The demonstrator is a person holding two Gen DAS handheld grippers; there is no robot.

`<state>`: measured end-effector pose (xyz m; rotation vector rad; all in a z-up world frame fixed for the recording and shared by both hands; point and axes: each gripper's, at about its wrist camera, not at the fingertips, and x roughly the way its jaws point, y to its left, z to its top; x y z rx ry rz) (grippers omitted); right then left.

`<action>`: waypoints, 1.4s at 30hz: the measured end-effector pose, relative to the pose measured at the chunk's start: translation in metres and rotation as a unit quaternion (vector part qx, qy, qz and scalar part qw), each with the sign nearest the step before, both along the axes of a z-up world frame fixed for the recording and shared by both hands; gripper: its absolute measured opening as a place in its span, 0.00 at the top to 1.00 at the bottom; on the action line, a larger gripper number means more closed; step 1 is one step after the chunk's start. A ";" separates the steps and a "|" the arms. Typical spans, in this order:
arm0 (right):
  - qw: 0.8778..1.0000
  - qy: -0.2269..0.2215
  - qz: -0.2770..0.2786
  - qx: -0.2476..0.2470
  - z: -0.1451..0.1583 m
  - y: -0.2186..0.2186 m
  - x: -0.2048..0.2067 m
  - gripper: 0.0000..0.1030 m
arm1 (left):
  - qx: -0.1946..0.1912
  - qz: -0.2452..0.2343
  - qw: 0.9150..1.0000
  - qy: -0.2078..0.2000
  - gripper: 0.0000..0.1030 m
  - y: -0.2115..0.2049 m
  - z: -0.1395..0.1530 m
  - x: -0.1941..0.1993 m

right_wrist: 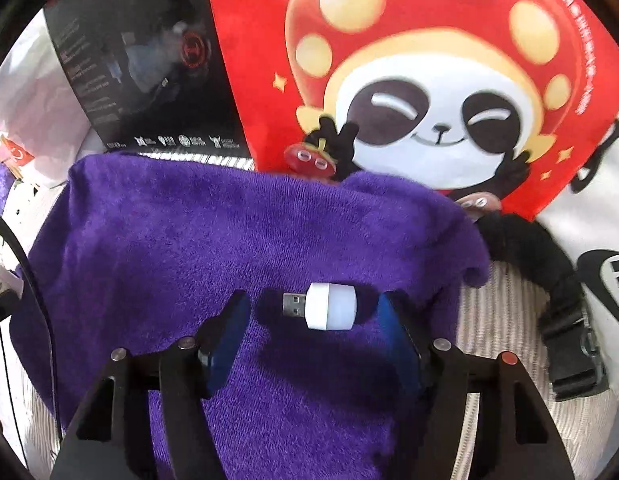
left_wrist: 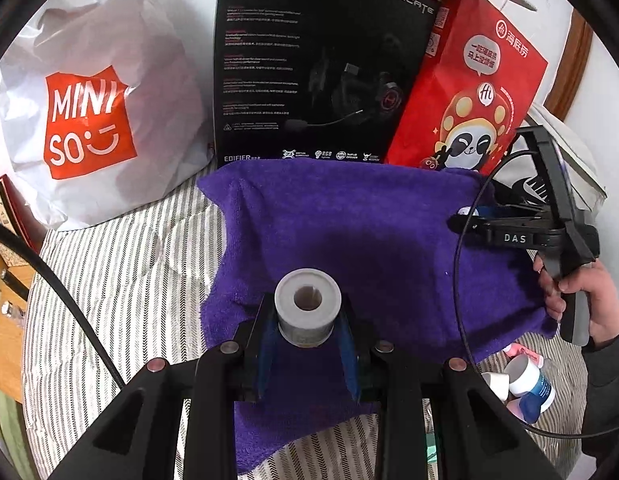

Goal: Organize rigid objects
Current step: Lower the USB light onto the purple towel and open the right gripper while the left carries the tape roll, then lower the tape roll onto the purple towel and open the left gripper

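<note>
My left gripper [left_wrist: 308, 320] is shut on a grey spool of solder wire [left_wrist: 308, 306], held upright over the purple towel [left_wrist: 349, 232]. My right gripper [right_wrist: 315, 312] is open over the same towel [right_wrist: 229, 240]. A small white USB lamp [right_wrist: 327, 306] lies between its blue fingertips [right_wrist: 393, 320], plug pointing left; the right pad is at its cap, the left pad stands apart. The right gripper also shows in the left wrist view [left_wrist: 469, 216], at the towel's right side, held by a hand [left_wrist: 581, 300].
A white MINISO bag [left_wrist: 93, 112], a black headset box [left_wrist: 317, 64] and a red panda bag [left_wrist: 469, 92] stand behind the towel. Small jars and bottles [left_wrist: 525, 380] lie at the right on the striped sheet [left_wrist: 121, 280]. A black strap with a buckle [right_wrist: 557, 300] lies at the right.
</note>
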<state>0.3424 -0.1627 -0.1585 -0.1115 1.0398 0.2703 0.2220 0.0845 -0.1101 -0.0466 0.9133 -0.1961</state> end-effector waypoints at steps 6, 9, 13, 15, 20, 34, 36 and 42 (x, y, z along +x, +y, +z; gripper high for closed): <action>1.000 -0.013 -0.004 0.007 0.023 -0.013 -0.025 0.36 | 0.002 0.007 1.000 0.000 0.73 -0.002 -0.001 0.005; 0.999 -0.031 -0.010 0.021 0.041 -0.022 -0.049 0.36 | 0.007 0.005 1.000 -0.001 0.73 -0.006 0.000 0.009; 0.998 -0.043 -0.023 0.041 0.057 -0.040 -0.088 0.36 | 0.008 0.004 1.000 -0.002 0.73 -0.012 -0.003 0.018; 0.998 -0.040 -0.027 0.048 0.062 -0.043 -0.100 0.35 | 0.008 0.005 1.000 0.000 0.73 -0.014 -0.006 0.025; 0.998 -0.046 -0.033 0.031 0.064 -0.056 -0.144 0.32 | 0.020 0.005 1.000 0.000 0.73 -0.020 -0.010 0.043; 0.998 -0.030 -0.023 0.044 0.066 -0.062 -0.210 0.32 | 0.069 0.007 0.997 0.031 0.73 -0.051 -0.019 0.096; 0.998 -0.028 -0.024 0.048 0.065 -0.062 -0.214 0.32 | 0.074 0.008 0.997 0.036 0.73 -0.054 -0.022 0.099; 0.997 -0.009 -0.035 0.073 0.064 -0.070 -0.226 0.32 | 0.088 0.007 0.995 0.046 0.73 -0.061 -0.031 0.102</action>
